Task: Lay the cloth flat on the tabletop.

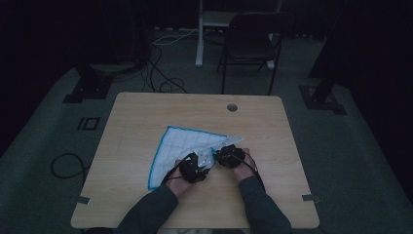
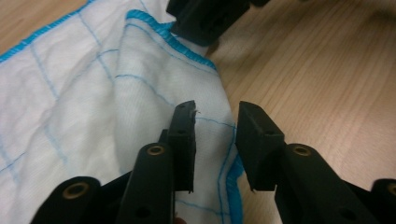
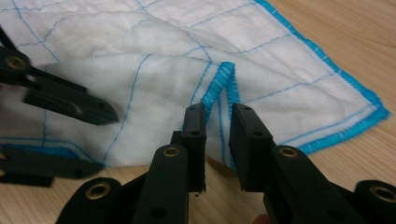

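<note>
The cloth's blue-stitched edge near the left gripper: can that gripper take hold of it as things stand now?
Probably yes. The left gripper is open, its jaws standing either side of the cloth at its blue edge, with nothing between them.

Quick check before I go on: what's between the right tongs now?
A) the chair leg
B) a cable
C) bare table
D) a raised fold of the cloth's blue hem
D: in the right gripper view the right tongs straddle a pinched-up blue-edged fold of the cloth.

A light wooden table (image 1: 146, 117) carries a white, blue-edged cloth (image 1: 182, 144).
</note>
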